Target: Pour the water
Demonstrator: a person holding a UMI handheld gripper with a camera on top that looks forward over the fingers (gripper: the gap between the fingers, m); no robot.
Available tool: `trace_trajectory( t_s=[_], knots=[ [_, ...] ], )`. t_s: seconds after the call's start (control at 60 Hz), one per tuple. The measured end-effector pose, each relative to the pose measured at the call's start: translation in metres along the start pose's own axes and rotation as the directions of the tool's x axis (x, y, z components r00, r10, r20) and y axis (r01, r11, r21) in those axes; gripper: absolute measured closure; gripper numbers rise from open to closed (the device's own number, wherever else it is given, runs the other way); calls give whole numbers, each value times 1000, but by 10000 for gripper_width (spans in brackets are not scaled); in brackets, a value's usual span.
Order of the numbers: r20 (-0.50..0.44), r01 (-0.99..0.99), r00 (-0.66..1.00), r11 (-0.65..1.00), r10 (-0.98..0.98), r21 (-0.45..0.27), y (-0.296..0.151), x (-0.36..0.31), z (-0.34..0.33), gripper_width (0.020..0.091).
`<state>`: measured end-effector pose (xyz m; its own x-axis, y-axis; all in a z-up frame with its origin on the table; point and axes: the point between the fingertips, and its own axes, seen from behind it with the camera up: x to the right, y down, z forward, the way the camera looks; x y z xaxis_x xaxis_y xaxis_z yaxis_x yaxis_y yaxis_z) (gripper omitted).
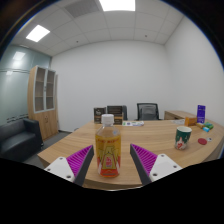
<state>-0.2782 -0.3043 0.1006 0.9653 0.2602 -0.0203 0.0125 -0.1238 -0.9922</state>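
Bottle (107, 147) sits upright between the two fingers of my gripper (110, 162), on the near part of the wooden table (150, 135). It has a white cap, a clear neck, an orange-yellow body and a label with red and green on it; I can't read the label. Contents look orange, level not clear to me.

Fingers are spread wide. Left pad (80, 159) and right pad (146, 159) are both purple-magenta and angle in toward the bottle's lower half. I see a gap on each side between pad and bottle, a bit wider on the right. So the tongs are open and grip nothing; the bottle stands on the table on its own.

Beyond the fingers, to the right on the same table: a cup (183, 137) with a green and white pattern, upright, well apart from the bottle. Further right near the table's far edge are a few small items, one teal or green (206, 127), too small to tell what they are. A dark blue upright sign or card (201, 113) stands behind them.

Behind the table: two dark office chairs (148, 111) against a white wall. A wooden cabinet (43, 100) with glass doors stands to the left, with a dark sofa (17, 138) in front of it. Ceiling panel lights are on.
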Motion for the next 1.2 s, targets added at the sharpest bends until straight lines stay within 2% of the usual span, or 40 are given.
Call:
trace_trajectory(
  t_s=[0.1, 0.167, 0.2, 0.233, 0.333, 0.483, 0.55, 0.633, 0.7, 0.767, 0.867, 0.967, 1.083, 1.2],
  knots=[
    [-12, 3, 1000, 1000, -3, 18, -7, -9, 37, 294],
    [-45, 30, 999, 1000, -30, 0, -3, -8, 58, 310],
    [-47, 48, 998, 999, -48, -13, 2, -11, 67, 357],
    [-50, 63, 997, 998, -63, -13, 3, -3, 73, 470],
    [-75, 37, 997, 999, -36, 17, 3, -7, 77, 540],
    [-67, 21, 998, 1000, -20, 18, 3, -9, 80, 644],
    [-46, 0, 999, 1000, 1, 8, 4, -9, 82, 651],
    [1, -138, 990, 990, 138, -33, 1, 4, 88, 653],
    [36, -273, 961, 961, 275, -52, -17, 19, 92, 653],
    [45, -409, 911, 912, 411, -35, -43, 43, 100, 651],
    [85, -614, 787, 789, 612, 4, -74, 96, 106, 651],
    [139, -822, 566, 568, 812, 30, -95, 144, 112, 653],
    [174, -977, 203, 210, 964, -24, -95, 188, 120, 651],
    [186, -988, -142, -129, 972, -81, -90, 219, 123, 651]
  ],
)
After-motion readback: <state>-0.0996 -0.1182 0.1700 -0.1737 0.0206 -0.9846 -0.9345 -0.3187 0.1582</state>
